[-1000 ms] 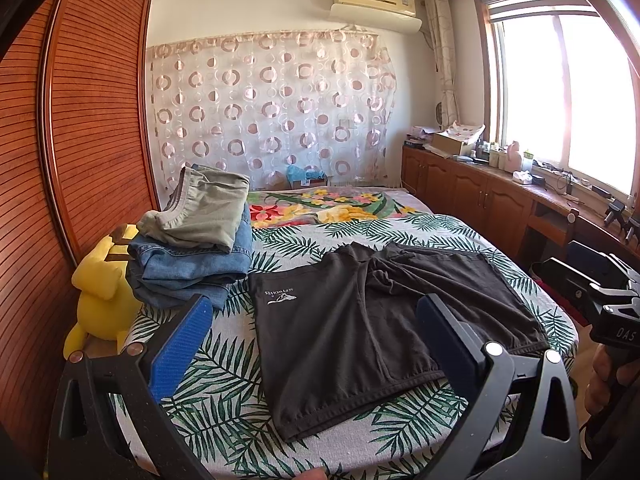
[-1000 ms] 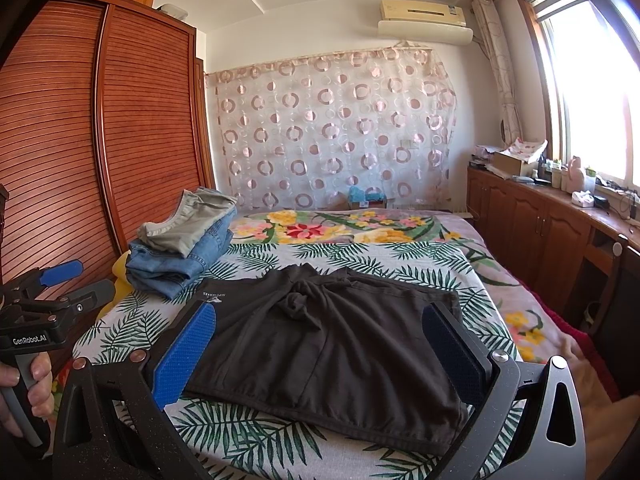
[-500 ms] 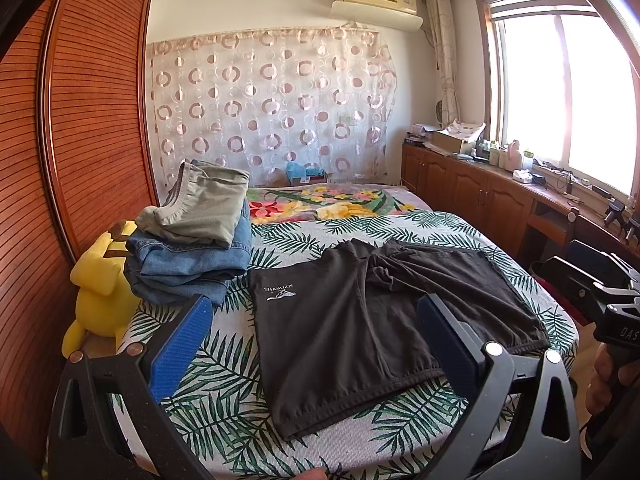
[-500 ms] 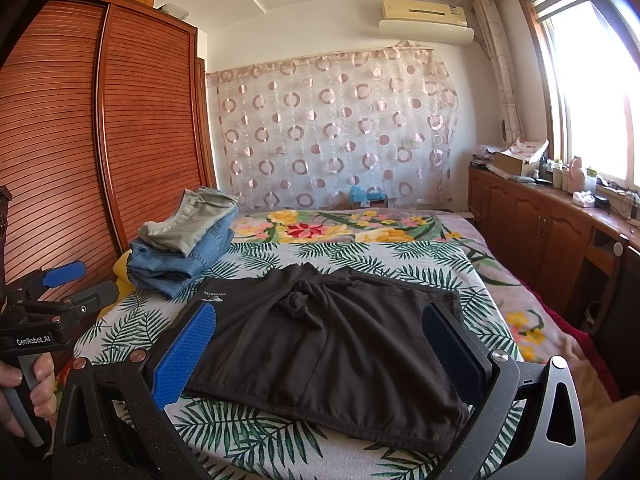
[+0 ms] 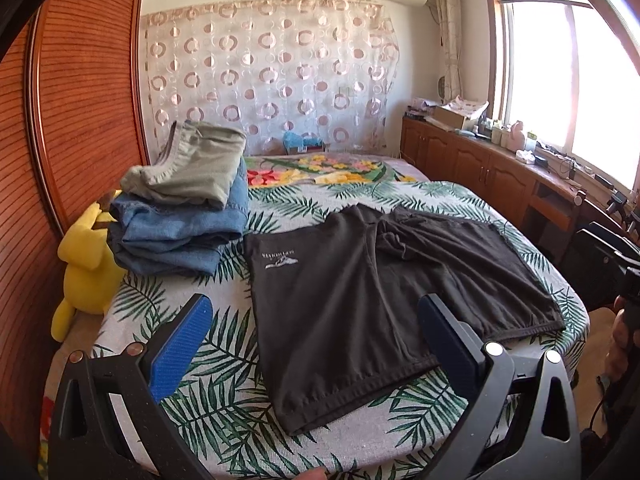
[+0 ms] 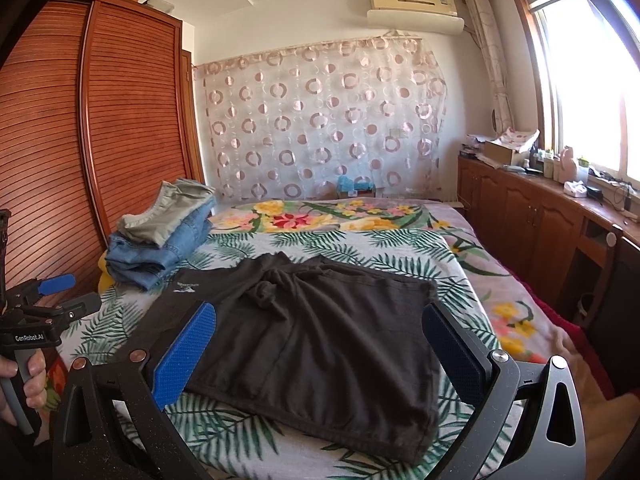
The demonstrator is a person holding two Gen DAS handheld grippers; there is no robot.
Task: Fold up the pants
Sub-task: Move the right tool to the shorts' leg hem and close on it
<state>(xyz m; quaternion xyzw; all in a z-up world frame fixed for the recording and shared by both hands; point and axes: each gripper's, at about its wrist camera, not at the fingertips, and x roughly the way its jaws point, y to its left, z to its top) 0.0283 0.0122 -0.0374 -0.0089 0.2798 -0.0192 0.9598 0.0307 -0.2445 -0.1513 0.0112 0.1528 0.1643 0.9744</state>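
Observation:
Dark brown pants [image 5: 360, 300] lie spread flat on the bed [image 5: 224, 360], with a small white logo near the upper left corner; they also show in the right wrist view [image 6: 320, 340]. My left gripper [image 5: 312, 332] is open and empty, hovering above the near edge of the pants. My right gripper [image 6: 316, 340] is open and empty, above the near part of the pants. The left gripper also shows at the left edge of the right wrist view [image 6: 44, 300], held in a hand.
A stack of folded jeans [image 5: 180, 232] with folded grey-green pants [image 5: 192, 168] on top sits at the bed's far left. A yellow plush toy [image 5: 84, 276] lies between bed and wooden wardrobe [image 5: 80, 100]. Wooden cabinets [image 5: 480, 172] run along the right under the window.
Both grippers have shifted only slightly; the pants lie as before.

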